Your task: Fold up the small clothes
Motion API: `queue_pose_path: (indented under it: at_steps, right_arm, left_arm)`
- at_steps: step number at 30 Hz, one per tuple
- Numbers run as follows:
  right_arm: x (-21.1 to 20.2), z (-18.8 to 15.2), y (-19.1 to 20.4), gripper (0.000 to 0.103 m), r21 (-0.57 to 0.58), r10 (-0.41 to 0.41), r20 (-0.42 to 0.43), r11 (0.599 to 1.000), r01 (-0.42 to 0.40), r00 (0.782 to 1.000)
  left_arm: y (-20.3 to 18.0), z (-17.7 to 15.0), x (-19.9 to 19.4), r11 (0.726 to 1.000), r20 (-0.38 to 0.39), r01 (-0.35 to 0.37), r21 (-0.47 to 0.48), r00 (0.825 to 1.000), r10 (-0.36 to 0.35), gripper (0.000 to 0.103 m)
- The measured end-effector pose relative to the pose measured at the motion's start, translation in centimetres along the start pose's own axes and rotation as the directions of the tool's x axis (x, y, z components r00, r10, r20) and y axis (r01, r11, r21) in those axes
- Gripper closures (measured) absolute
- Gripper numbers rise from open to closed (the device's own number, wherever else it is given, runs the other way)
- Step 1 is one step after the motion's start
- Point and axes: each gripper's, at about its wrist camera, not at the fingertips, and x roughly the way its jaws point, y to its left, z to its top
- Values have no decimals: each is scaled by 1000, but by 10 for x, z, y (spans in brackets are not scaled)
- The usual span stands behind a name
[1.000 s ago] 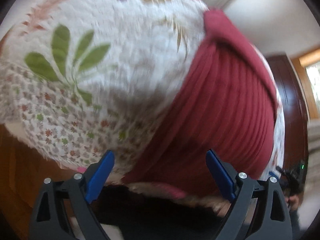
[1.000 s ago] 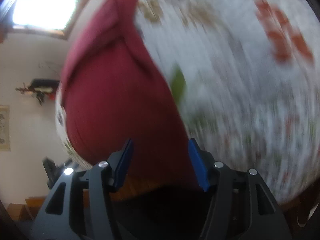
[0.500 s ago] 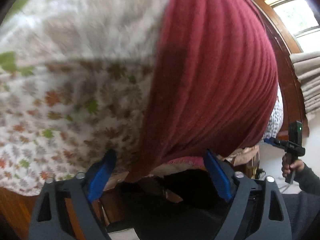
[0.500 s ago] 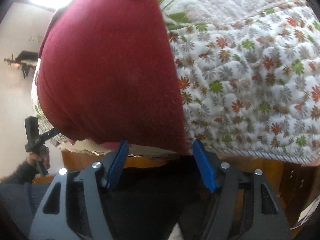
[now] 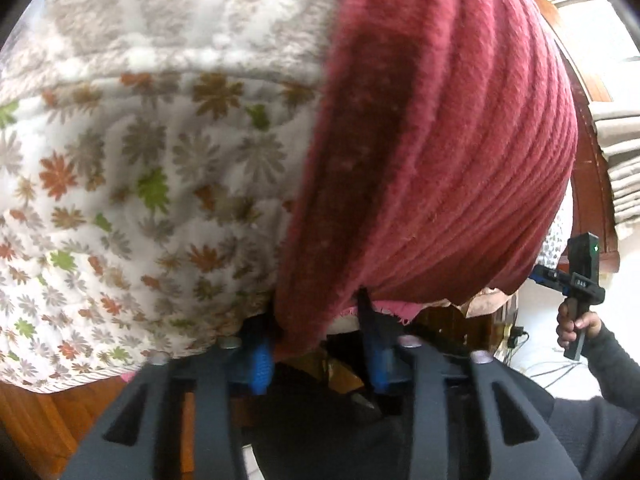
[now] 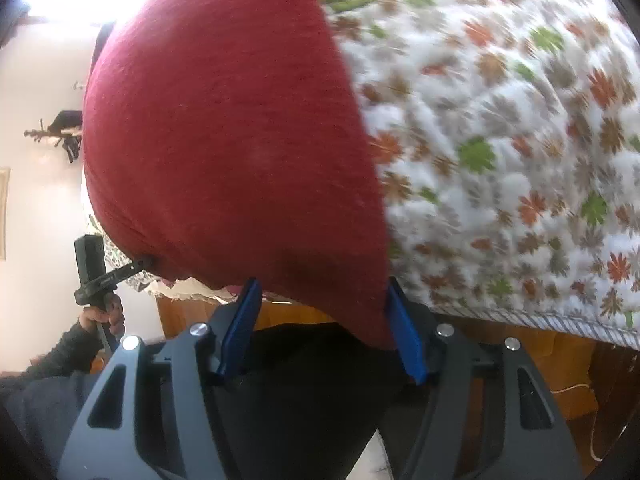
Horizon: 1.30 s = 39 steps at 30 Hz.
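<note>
A dark red ribbed garment [image 5: 440, 140] lies flat on a floral quilt [image 5: 140, 180], its near edge hanging over the bed's side. My left gripper [image 5: 318, 356] has its blue fingers drawn in on the garment's near left corner, with cloth filling the gap. In the right wrist view the same garment [image 6: 224, 140] fills the centre. My right gripper [image 6: 322, 328] stands open with the near right corner between its fingers. The left gripper [image 6: 138, 267] shows at the far corner there, held by a hand. In the left wrist view the right gripper [image 5: 536, 276] shows at the other corner.
The quilt [image 6: 500, 140] spreads right of the garment and ends at a striped hem. Below it runs a wooden bed frame [image 6: 520, 368]. A dark-sleeved arm [image 6: 60, 356] reaches in at the left. A wooden door frame [image 5: 592, 152] and a bright window stand beyond.
My left gripper's fingers have closed in from wide apart onto the garment's corner. Both grippers have moved closer to the near edge. The right gripper's opening is unchanged.
</note>
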Motion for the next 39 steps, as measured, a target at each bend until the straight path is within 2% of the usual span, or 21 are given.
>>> queue_pose_path:
  at_steps: [4,6,8,9,10,11,12,13,14,15,19,23,25,26,29,31,32,33,34,39]
  right_arm:
    - [10,2,-12,40,8,-15,-16,1000,16,1000]
    - [14,2,-12,39,-3,-29,-22,1000,29,999]
    - [16,2,-11,38,-17,-39,-25,999,39,999]
    - [17,1,-10,39,-12,-31,-26,999,31,999]
    - [15,0,-10,43,-7,-14,-28,1000,14,1000]
    - [12,-1,-7,46,-5,7,-30,1000,-7,1000]
    - [9,-3,-5,54,-9,36,-32,999,-36,999]
    - [9,-5,-3,64,-9,56,-38,998,-57,998]
    - [7,-7,-4,70,-3,72,-44,997,-72,996]
    - [6,-10,-6,81,4,97,-53,995,-96,994]
    - [-1,-12,-1,81,-11,113,-64,993,-114,992]
    - [3,-9,5,71,-41,104,-67,993,-107,992]
    - [13,-1,1,62,-38,87,-71,995,-90,994]
    - [17,1,-1,62,-37,76,-70,996,-79,995]
    - [25,2,-1,58,-21,55,-73,998,-56,996]
    - [28,1,-1,62,-8,57,-72,998,-57,996]
    - [29,-2,-1,67,3,65,-76,998,-65,995]
    - [29,-4,0,82,12,74,-81,997,-73,994]
    - [26,-6,-3,88,19,84,-81,996,-83,993]
    - [2,-20,-8,91,43,136,-43,990,-134,990]
  left_arm:
    - [3,6,4,999,-6,13,-36,1000,-13,68]
    - [11,9,2,998,-5,23,-65,1000,-23,44]
    - [15,11,3,996,-2,25,-83,1000,-25,44]
    - [13,11,5,996,-6,22,-86,1000,-22,47]
    - [13,12,6,995,-16,23,-92,1000,-25,52]
    - [11,12,7,994,-31,45,-102,998,-48,76]
    - [10,11,8,993,-41,61,-99,997,-66,88]
    - [8,11,6,996,-44,45,-75,998,-48,94]
    - [6,10,6,997,-44,46,-63,998,-49,95]
    - [5,10,5,996,-50,57,-61,997,-61,95]
    - [6,9,1,996,-58,60,-69,996,-64,95]
    - [13,12,-1,994,-56,84,-74,994,-89,95]
    - [16,13,0,993,-53,81,-90,995,-86,88]
    - [18,11,2,992,-48,75,-103,996,-81,82]
    - [29,12,-2,987,-33,78,-139,996,-84,81]
    - [30,13,-8,989,-34,76,-127,996,-81,97]
    - [31,12,-11,989,-33,80,-127,996,-85,97]
    - [30,12,-14,988,-33,86,-124,995,-91,97]
    - [30,12,-17,989,-34,89,-120,995,-93,97]
    - [28,-1,-32,983,-19,132,-128,991,-135,98]
